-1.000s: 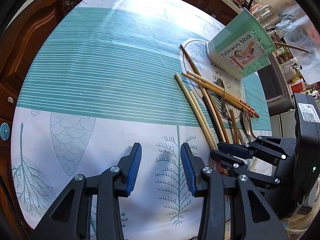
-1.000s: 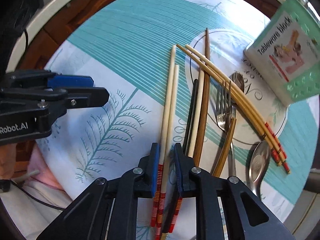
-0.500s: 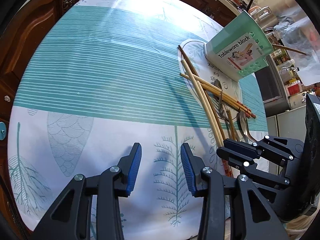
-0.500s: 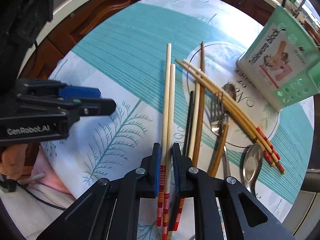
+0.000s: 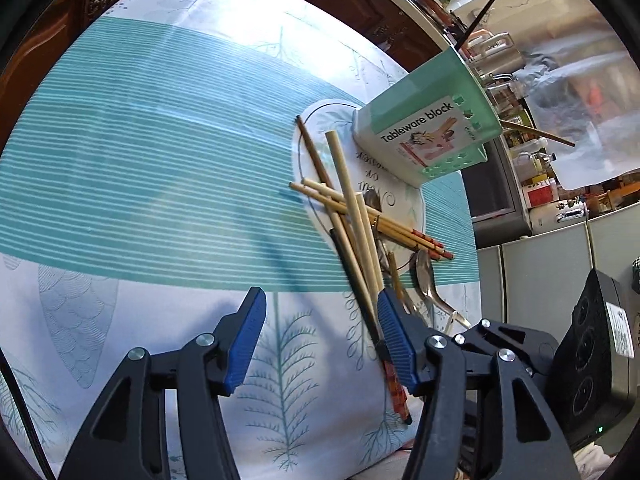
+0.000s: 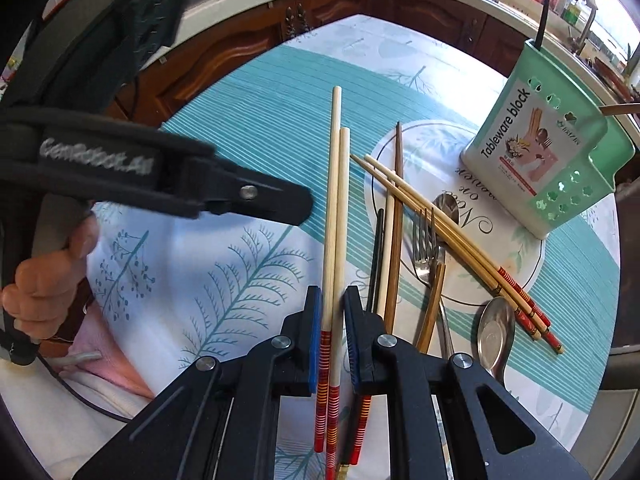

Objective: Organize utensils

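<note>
My right gripper (image 6: 333, 332) is shut on a pair of pale chopsticks (image 6: 335, 208) with red-striped ends and holds them lifted above the table, tips pointing away. They also show in the left wrist view (image 5: 352, 208). More chopsticks (image 6: 448, 236), a fork (image 6: 426, 240) and a spoon (image 6: 494, 332) lie on the tablecloth beside the mint green "Tableware block" holder (image 6: 540, 160), which stands upright at the far right. It also shows in the left wrist view (image 5: 428, 128). My left gripper (image 5: 320, 332) is open and empty above the cloth, left of the pile.
The round table has a teal-striped leaf-print cloth (image 5: 160, 152). A black chopstick (image 6: 543, 4) stands in the holder. Wooden cabinets (image 6: 360, 4) and a kitchen counter lie beyond the table's far edge. A black device (image 5: 596, 364) sits at the right.
My right gripper has lifted the pale chopsticks off the cloth and raised them. My left gripper has opened wider and moved closer to the pile.
</note>
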Motion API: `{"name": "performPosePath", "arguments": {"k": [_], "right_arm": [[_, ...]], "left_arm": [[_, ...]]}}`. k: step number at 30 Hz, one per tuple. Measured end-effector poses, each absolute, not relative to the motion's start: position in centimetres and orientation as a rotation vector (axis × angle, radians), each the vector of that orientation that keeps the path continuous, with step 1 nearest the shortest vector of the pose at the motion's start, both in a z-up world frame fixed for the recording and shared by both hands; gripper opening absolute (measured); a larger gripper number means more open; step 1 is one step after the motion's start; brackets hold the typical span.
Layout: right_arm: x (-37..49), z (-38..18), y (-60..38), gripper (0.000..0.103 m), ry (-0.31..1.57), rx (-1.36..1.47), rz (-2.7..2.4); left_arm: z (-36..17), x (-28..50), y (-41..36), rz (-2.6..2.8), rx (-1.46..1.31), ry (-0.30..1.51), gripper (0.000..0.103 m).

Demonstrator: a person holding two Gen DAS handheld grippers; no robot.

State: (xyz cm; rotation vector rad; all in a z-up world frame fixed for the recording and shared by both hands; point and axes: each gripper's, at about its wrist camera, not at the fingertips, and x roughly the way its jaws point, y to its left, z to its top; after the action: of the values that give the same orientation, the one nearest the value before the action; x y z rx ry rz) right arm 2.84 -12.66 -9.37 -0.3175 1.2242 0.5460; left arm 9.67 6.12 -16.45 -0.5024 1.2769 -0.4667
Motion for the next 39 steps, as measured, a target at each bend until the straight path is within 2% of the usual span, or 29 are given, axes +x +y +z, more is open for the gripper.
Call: {"name": "performPosePath", "arguments": {"k": [6, 12, 14, 16, 20, 29, 30, 31, 39], "right_arm": [[1.3, -8.1, -12.1, 0.011, 1.161, -0.299, 0.554], [0.3, -6.7, -11.8, 0.011, 1.091, -0.285, 0.573], [0.0, -6.2, -11.9, 0.011, 1.069, -0.279, 0.581], [-0.3, -5.9, -12.1, 0.011, 1.051, -0.274, 0.59], [-0.8, -5.2, -12.5, 0.011, 1.016, -0.27, 0.594], [-2.2, -4.0, -13.8, 0.011, 0.932, -0.257, 0.589], [-2.4, -3.8, -14.0, 0.01, 0.922, -0.251, 0.585], [-2.5, -3.6, -14.2, 0.0, 0.913, -0.242, 0.587], [-2.7, -1.7, -16.2, 0.0, 0.848, -0.163, 0.554]], "left_arm": [[-15.5, 10.3, 4.3, -0.507, -0.483, 1.265, 0.054], [-13.7, 10.8, 2.6, -0.535, -0.429, 1.225, 0.041], [-13.2, 10.9, 2.3, -0.541, -0.411, 1.218, 0.04], [-12.7, 10.9, 2.0, -0.548, -0.392, 1.218, 0.035], [-12.0, 10.8, 1.5, -0.571, -0.364, 1.229, 0.013], [-9.0, 9.6, 0.2, -0.583, -0.292, 1.201, 0.005], [-8.5, 9.5, 0.0, -0.582, -0.279, 1.195, 0.004], [-8.0, 9.4, -0.3, -0.566, -0.259, 1.186, 0.004], [-2.4, 8.0, -1.7, -0.526, -0.155, 1.081, 0.003]]}}
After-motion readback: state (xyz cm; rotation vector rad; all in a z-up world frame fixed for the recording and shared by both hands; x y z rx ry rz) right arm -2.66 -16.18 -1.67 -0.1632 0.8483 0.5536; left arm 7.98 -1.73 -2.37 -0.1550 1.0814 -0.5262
